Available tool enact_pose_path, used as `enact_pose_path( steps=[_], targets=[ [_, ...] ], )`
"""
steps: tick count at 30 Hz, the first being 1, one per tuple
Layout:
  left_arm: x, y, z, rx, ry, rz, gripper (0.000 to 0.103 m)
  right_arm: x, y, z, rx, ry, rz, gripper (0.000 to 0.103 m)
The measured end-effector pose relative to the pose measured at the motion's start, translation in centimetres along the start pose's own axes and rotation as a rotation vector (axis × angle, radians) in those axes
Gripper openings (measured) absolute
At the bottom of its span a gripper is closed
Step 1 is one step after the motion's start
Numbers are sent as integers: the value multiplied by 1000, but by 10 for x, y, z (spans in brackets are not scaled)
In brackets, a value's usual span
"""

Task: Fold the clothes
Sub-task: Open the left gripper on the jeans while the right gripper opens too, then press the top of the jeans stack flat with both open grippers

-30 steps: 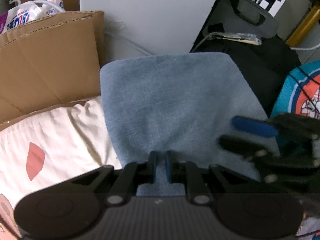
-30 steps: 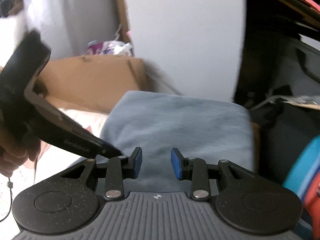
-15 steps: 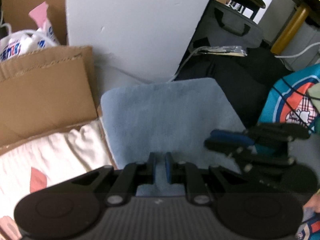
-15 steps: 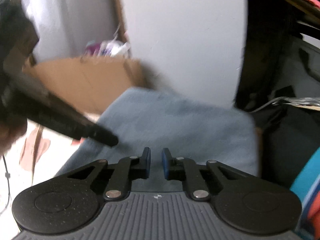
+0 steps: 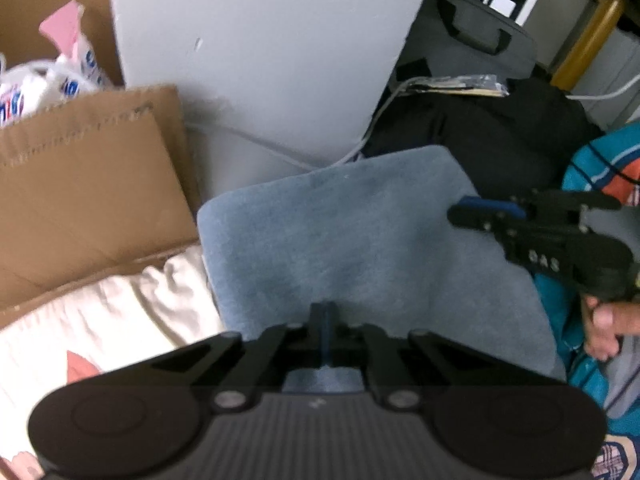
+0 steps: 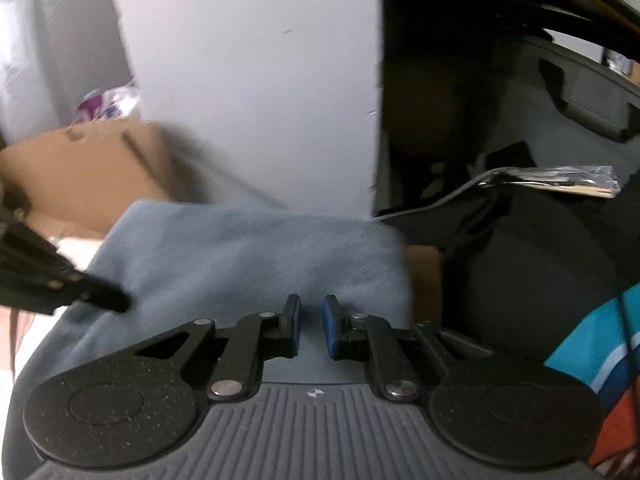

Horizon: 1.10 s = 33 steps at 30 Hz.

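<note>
Item: folded blue-grey soft fabric garment [image 5: 372, 256], centre of left wrist view, lying flat, near edge at 6 o'clock.
Left hand-held gripper [image 5: 323, 320]: blue pads pressed together, pinching garment's near edge.
Right hand-held gripper [image 6: 308, 330]: pads slightly spread, narrow gap, just over garment's near edge (contact unclear); in left view at 3 o'clock.
Surroundings: brown cardboard box [image 5: 88, 200] at 9 o'clock; cream printed cloth [image 5: 100, 328] at 8 o'clock, beside garment; teal-and-orange printed fabric [image 5: 592, 168] at 3 o'clock.

home, cluttered storage corner | cardboard box [image 5: 80, 184] at 10 o'clock | dark luggage [image 5: 476, 44] at 1 o'clock | patterned bedding [image 5: 100, 320] at 8 o'clock
</note>
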<state>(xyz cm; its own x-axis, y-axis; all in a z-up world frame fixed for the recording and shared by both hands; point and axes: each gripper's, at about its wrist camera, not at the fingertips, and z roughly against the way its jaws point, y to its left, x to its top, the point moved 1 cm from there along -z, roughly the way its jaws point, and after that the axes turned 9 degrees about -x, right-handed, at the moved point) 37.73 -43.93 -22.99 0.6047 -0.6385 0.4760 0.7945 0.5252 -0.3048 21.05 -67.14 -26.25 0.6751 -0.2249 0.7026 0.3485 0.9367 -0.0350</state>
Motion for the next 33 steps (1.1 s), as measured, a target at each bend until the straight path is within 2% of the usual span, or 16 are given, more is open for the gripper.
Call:
enact_pose_path(
  steps=[4,8,12,15,18,21,26,29,33],
  targets=[
    [13,-11,1,44,-32,-76,3,13,-8,-1,-30,-21,-5,19],
    [24,-4,-11,41,-43,-37,3,26,-6,-10,-21,-23,-10,19],
    [24,2,-17,43,-44,-21,3,33,-2,-31,-19,29,-6,19],
    [21,6,-21,44,-42,-11,3,28,-2,-50,-15,101,-21,19],
    [19,10,-24,46,-39,-1,3,22,0,-57,-22,128,-21,19],
    [19,0,-13,59,-39,-34,3,25,4,-44,-20,116,-13,20],
    [6,-7,4,22,-33,-55,4,10,17,-15,45,97,36,22],
    [-2,-12,10,0,-27,-72,4,2,23,-1,84,84,52,30],
    [-14,-18,14,-27,-3,-92,4,-7,39,16,156,88,71,31]
  ],
)
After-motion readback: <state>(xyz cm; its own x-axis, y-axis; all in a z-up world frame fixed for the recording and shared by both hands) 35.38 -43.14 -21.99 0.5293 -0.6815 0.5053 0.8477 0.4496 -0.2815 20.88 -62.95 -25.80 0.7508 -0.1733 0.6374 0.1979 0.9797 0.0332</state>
